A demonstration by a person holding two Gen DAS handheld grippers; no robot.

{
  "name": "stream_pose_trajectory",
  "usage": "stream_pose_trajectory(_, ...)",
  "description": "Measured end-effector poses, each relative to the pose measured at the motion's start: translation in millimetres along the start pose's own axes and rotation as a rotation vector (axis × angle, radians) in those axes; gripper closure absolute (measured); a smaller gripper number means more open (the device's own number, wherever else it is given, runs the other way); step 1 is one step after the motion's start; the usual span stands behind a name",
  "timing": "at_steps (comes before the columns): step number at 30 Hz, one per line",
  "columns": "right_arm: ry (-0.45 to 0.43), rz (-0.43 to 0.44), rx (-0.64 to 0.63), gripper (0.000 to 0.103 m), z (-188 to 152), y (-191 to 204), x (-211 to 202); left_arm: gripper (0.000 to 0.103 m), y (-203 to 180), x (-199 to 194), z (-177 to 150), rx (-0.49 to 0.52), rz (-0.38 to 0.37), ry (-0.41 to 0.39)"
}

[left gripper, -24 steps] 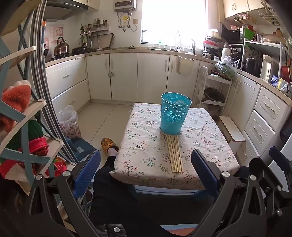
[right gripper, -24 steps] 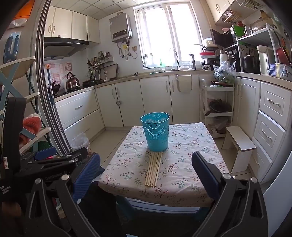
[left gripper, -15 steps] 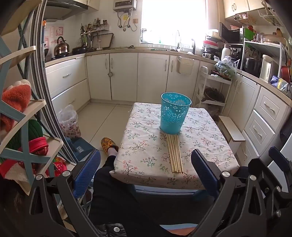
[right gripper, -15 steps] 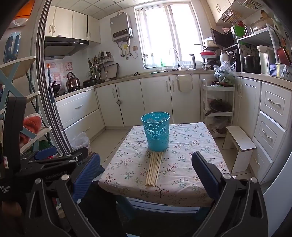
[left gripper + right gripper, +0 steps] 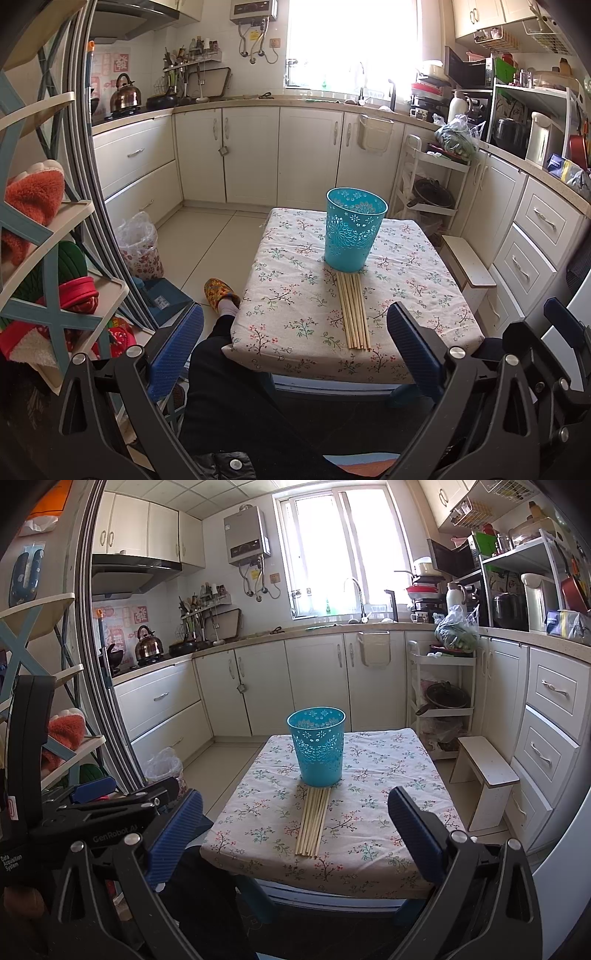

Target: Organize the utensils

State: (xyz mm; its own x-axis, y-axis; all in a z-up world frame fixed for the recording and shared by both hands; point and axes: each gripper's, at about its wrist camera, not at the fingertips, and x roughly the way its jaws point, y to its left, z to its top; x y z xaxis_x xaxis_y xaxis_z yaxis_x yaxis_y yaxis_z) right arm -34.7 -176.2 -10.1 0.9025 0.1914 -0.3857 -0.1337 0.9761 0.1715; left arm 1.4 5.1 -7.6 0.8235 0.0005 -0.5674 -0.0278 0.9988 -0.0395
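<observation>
Both grippers hang short of the table's near edge, jaws wide apart and empty: left gripper [image 5: 295,347], right gripper [image 5: 295,830]. The chopsticks [image 5: 354,310] lie ahead between each pair, long axis running away toward the teal basket [image 5: 351,230], whose base their far ends reach. Neither hand looks clearly nearer.

"GenRobot.AI" printed white on left hand-held gripper [image 5: 177,823] arm; "Data Acquisition System" on its black body. Red wall stickers [image 5: 138,613] with Chinese characters, not legible.

The blue cup [image 5: 354,229] hides the chopsticks' [image 5: 354,312] far ends.
</observation>
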Motion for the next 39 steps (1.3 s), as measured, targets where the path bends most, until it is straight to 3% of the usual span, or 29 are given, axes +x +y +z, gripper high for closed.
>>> stream_pose_trajectory(34, 0.005, 0.005, -0.002, 0.007, 0, 1, 1, 0.008, 2, 2, -1, 0.004, 0.000, -0.002)
stream_pose_trajectory(39, 0.062, -0.016, 0.006, 0.007, 1, -3, 25, 0.008, 7, 26, -1, -0.021, -0.092, 0.013)
